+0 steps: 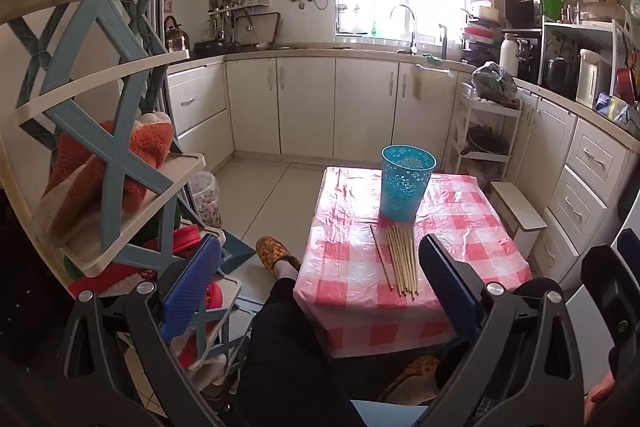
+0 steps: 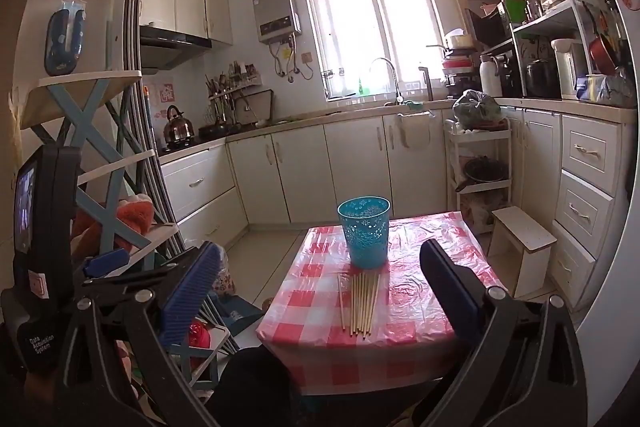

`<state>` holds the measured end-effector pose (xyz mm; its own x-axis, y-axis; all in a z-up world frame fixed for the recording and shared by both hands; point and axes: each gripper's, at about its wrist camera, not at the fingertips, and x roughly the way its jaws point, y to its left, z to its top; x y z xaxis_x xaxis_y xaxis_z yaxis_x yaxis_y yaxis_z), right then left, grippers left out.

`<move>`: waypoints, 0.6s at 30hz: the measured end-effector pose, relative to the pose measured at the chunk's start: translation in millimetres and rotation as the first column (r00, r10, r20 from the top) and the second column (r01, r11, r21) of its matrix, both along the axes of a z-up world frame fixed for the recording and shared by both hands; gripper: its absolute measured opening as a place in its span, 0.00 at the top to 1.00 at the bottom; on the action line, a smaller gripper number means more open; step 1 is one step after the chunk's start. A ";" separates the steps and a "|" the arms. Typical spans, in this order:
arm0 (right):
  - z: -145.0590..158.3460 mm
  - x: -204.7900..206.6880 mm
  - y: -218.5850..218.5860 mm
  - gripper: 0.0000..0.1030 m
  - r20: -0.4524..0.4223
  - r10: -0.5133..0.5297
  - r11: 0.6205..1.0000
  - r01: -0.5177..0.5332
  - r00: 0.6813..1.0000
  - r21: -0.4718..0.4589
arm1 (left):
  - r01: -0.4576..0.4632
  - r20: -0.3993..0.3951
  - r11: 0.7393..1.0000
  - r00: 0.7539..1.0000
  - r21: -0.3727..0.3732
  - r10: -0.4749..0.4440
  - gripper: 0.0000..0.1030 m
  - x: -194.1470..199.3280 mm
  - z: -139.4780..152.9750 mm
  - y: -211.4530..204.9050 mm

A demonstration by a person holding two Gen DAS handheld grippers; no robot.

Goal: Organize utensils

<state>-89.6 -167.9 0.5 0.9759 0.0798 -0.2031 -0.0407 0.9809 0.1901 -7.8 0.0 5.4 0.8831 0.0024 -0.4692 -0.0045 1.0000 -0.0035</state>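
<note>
Left claw [image 1: 320,283]: spread wide, empty; raised well short of the worktop, nothing between the blue pads.
Right claw [image 2: 320,283]: likewise spread wide, empty; held back from the near edge, pointing along the worktop toward the window.
Chopsticks [image 1: 398,261]: loose row of pale sticks lying flat and nearly parallel, tips toward the near edge; one stick set slightly apart on the left side of the row. Same row in the right view [image 2: 360,305].
Blue cup [image 1: 406,187]: upright, mouth open, standing just beyond the far ends of the sticks; appears empty, though the bottom is not visible.
Worktop [image 1: 480,227]: small, covered in glossy red-and-white checked plastic, wrinkled in places.
Surroundings: shelf rack [image 1: 108,131] at left holding orange slippers; kitchen cabinets, sink and window behind.
Task stage: judged at the start; no stick in the cup yet.
Step in hand: probably reaching for a first stick.
Handling advice: approach low, with one pad on each side of a single stick; the separated left stick looks easiest to isolate. Pinch near the middle for balance, lift clear of the slippery cover, tip upright over the cup mouth before release.
Risk: thin sticks lying flat may roll or slide on the plastic; a light cup may topple if struck.
</note>
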 end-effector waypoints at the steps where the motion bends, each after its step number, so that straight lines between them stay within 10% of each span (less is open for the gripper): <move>1: 9.8 2.0 0.2 0.07 -0.011 -0.001 1.000 0.001 1.000 0.006 | -0.001 0.004 1.000 1.000 0.000 0.001 0.08 0.7 -0.8 -1.5; 18: 3.7 -6.3 2.8 0.07 -0.007 -0.001 1.000 0.001 1.000 0.000 | 0.002 0.005 1.000 1.000 -0.010 -0.002 0.08 -5.5 4.8 2.3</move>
